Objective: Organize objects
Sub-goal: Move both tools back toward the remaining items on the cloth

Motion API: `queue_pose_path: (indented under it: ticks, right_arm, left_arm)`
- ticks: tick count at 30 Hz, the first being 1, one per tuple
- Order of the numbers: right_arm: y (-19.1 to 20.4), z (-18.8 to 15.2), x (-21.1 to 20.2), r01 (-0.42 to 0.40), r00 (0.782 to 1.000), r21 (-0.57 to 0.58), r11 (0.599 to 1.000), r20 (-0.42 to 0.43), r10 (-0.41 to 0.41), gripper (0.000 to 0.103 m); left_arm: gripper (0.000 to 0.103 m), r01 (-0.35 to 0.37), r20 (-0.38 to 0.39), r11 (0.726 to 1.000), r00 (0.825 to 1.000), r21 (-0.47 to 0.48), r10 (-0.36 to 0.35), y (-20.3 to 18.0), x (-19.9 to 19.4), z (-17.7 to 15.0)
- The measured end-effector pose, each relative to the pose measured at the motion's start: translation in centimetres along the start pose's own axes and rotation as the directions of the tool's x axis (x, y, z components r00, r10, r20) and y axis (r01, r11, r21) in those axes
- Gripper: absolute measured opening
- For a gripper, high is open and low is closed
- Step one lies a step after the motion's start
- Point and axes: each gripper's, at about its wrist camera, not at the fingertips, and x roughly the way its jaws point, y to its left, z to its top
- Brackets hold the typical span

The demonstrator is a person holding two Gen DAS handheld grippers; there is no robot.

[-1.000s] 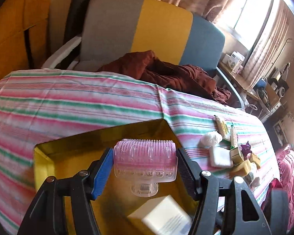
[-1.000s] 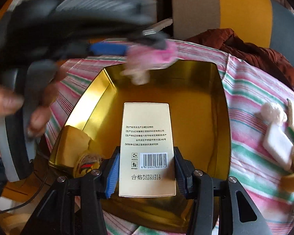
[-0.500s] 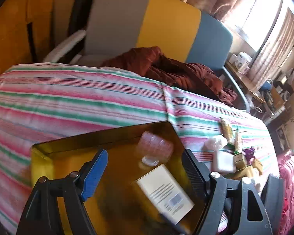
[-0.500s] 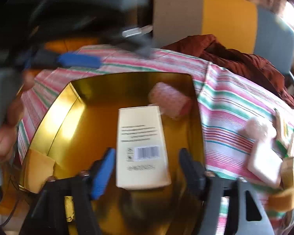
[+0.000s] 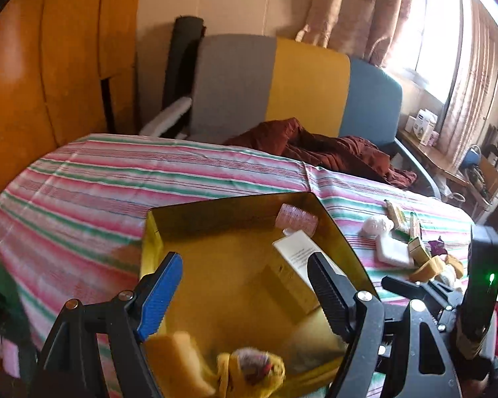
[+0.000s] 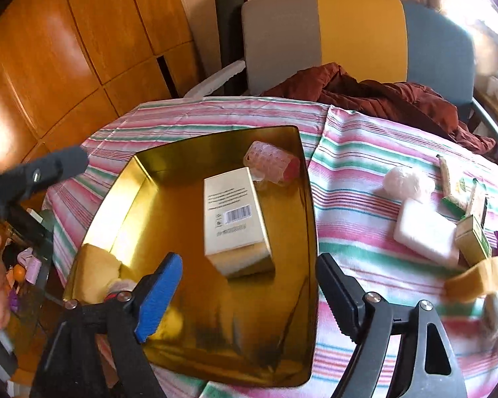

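Striped cloth point(image 6: 365, 172) bore gold tray point(image 6: 123, 185); box point(image 6: 232, 212) inside, roller point(image 6: 270, 165) at 1 o'clock (touching). Left gripper point(image 5: 242, 288), right gripper point(image 6: 245, 295) both spread, empty.

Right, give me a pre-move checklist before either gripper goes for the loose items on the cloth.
1. Left gripper open and empty: ok.
2. Right gripper open and empty: ok.
3. Cream carton lying inside the gold tin, free of both grippers: ok.
4. Pink hair roller inside the tin at its far corner, beside the carton: ok.
5. Next items in view and unobstructed on the striped cloth, the white soap bar nearest: ok.
6. Room left in the tin for more: ok, bare floor shows left of the carton.
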Motion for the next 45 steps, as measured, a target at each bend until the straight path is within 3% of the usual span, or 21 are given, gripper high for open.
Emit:
queue_pose_path:
  ticks: [5,8,17,28,36,45]
  right_arm:
    - [1.1,-0.8,-1.3,-0.002,1.000,-0.023,1.000,0.024,0.003,0.085]
    - [1.7,-1.3,-1.9,-0.007,0.999,-0.030,1.000,0.038,0.008,0.087]
    - [2.4,-2.5,-2.7,0.009,0.999,-0.033,0.999,0.052,-0.007,0.089]
    - [1.6,-3.0,-3.7,0.032,0.997,-0.013,0.999,0.077,-0.031,0.090]
    - [0.2,-3.4,-3.9,0.053,0.996,0.021,0.998,0.073,-0.055,0.093]
    - [-2.6,-4.1,-4.4,0.092,0.993,0.082,0.992,0.067,-0.098,0.094]
  left_arm:
    - [0.079,-0.090,0.035,0.996,0.995,-0.029,0.091,-0.1,-1.8,-2.1]
    - [0.079,-0.086,0.025,0.995,0.996,-0.051,0.087,-0.1,-2.1,-3.1]
    - [0.079,-0.116,0.039,0.993,0.992,0.001,0.116,-1.2,-3.1,-4.9]
    - [0.079,-0.125,0.040,0.992,0.991,-0.001,0.125,-1.3,-3.1,-5.1]
    - [0.079,-0.090,0.042,0.994,0.995,-0.054,0.092,-0.4,-3.3,-4.8]
    - [0.079,0.016,0.035,0.999,0.999,-0.040,-0.014,-2.0,-3.2,-4.6]
